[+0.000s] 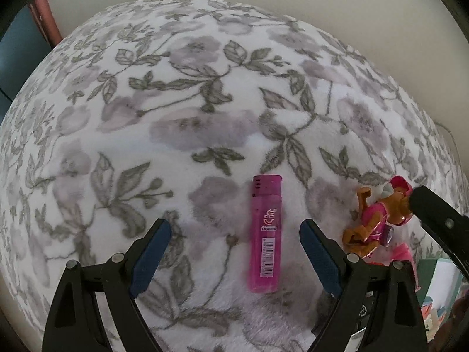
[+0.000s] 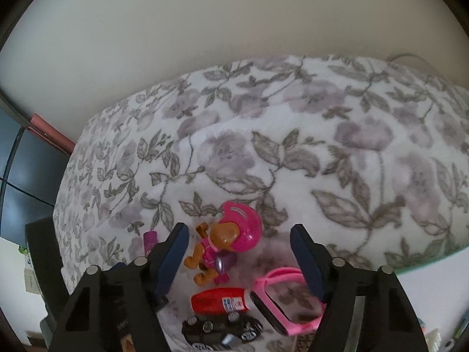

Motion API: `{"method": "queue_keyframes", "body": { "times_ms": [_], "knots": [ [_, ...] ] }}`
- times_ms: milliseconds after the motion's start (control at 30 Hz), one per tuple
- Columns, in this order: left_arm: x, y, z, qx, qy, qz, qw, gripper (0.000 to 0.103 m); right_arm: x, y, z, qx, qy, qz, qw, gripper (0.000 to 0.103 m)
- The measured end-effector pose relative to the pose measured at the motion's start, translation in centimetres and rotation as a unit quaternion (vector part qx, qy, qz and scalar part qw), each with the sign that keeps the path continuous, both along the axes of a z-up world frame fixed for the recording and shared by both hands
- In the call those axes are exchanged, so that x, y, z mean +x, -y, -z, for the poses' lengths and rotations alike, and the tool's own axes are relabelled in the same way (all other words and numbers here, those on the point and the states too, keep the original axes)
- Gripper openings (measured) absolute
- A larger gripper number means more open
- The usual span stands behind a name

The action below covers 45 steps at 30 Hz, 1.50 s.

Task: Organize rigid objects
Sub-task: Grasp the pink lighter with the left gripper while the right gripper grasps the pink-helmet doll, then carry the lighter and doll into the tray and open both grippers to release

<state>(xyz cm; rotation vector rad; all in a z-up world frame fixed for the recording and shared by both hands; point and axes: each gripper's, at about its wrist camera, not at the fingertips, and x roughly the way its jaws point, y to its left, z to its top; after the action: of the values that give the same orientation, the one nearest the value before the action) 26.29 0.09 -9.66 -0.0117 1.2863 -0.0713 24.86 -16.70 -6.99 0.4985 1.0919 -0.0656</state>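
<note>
My left claw (image 1: 236,252) points steeply down over the bed, its jaws spread wide with the pink lighter (image 1: 265,234) lying between them, untouched by either blue pad (image 1: 152,252). My right claw (image 2: 239,259) also tilts downward, jaws parted around the toy dog (image 2: 225,243) without either pad pressing on it, so it grips nothing. The lighter is a slim translucent pink plastic body with a barcode label and a small logo, lying lengthwise on the blanket (image 1: 205,102). The toy dog is hard glossy plastic, brown with a pink helmet and pink suit, resting on its side just right of the lighter. Nearer my right wrist lie a red rounded bottle (image 2: 218,300), a black toy car (image 2: 219,330) and pink-framed glasses (image 2: 278,302), close together. The blanket is soft, fuzzy white fleece printed with grey leaves and mauve flowers.
</note>
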Motion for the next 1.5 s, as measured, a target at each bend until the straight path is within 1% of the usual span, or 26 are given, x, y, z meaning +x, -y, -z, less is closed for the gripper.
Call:
{"method": "queue_keyframes", "body": {
  "times_ms": [33,100,167,233,300,333,367,400,433,500,567,600,767,867,1000,1133,1333,1400,1500],
  "knots": [
    [0.0,0.2,0.0,0.004,0.002,0.002,1.0000,0.089,0.3,-0.1,0.5,0.004,-0.005,0.001,1.000,0.073],
    [-0.1,0.7,0.0,0.013,0.010,0.008,0.9998,0.084,0.6,-0.2,1.3,0.010,-0.014,0.003,1.000,0.061],
    [-0.1,1.2,0.0,0.020,0.015,0.012,0.9996,0.080,1.0,-0.4,2.1,0.011,-0.024,0.004,1.000,0.061],
    [-0.2,1.6,-0.1,0.022,0.022,0.018,0.9994,0.074,1.1,-0.5,2.7,0.022,-0.026,0.004,0.999,0.057],
    [-0.3,2.2,-0.2,0.022,0.029,0.028,0.9989,0.064,1.1,-0.7,2.7,0.022,-0.022,0.006,0.999,0.050],
    [-0.3,2.5,-0.3,0.022,0.031,0.032,0.9988,0.061,1.2,-0.7,2.7,0.023,-0.021,0.005,0.999,0.049],
    [-0.4,3.1,-0.4,0.022,0.034,0.035,0.9985,0.055,1.2,-0.8,2.7,0.026,-0.022,0.004,0.999,0.048],
    [-0.5,3.4,-0.5,0.022,0.037,0.040,0.9983,0.050,1.2,-0.8,2.8,0.025,-0.022,0.005,0.999,0.044],
    [-0.6,3.8,-0.6,0.021,0.039,0.044,0.9981,0.046,1.1,-0.8,2.7,0.025,-0.020,0.005,0.999,0.044],
    [-0.9,4.2,-0.9,0.019,0.042,0.051,0.9976,0.030,1.1,-0.9,2.7,0.028,-0.019,0.008,0.999,0.044],
    [-0.6,4.2,-0.7,0.019,0.044,0.053,0.9974,0.022,0.9,-0.8,2.6,0.031,-0.015,0.011,0.999,0.044],
    [-0.6,4.2,-0.8,0.017,0.045,0.050,0.9976,0.020,0.8,-0.7,2.5,0.031,-0.013,0.011,0.999,0.044],
    [-0.8,2.6,-0.8,-0.003,0.041,0.035,0.9985,0.020,-0.1,-0.4,1.1,0.030,0.007,0.017,0.999,0.043],
    [-1.1,2.5,-1.1,-0.008,0.036,0.028,0.9989,0.020,-0.9,-0.2,-0.2,0.025,0.018,0.023,0.999,0.043],
    [-1.9,2.6,-2.5,-0.005,0.038,0.025,0.9990,0.020,-2.4,0.5,-2.2,0.032,0.033,0.035,0.998,0.043],
    [-3.3,2.9,-5.0,-0.006,0.050,0.027,0.9984,0.020,-5.1,1.4,-4.9,0.030,0.053,0.052,0.997,0.043],
    [-6.1,4.3,-10.1,-0.006,0.084,0.045,0.9954,0.020,-9.9,3.2,-8.4,0.023,0.074,0.085,0.993,0.043],
    [-7.3,5.1,-11.8,-0.008,0.095,0.053,0.9940,0.020,-11.8,4.0,-9.3,0.022,0.079,0.099,0.992,0.043],
    [-8.9,6.6,-13.6,-0.010,0.107,0.068,0.9919,0.020,-14.3,5.3,-10.0,0.017,0.082,0.121,0.989,0.043]
  ]
}}
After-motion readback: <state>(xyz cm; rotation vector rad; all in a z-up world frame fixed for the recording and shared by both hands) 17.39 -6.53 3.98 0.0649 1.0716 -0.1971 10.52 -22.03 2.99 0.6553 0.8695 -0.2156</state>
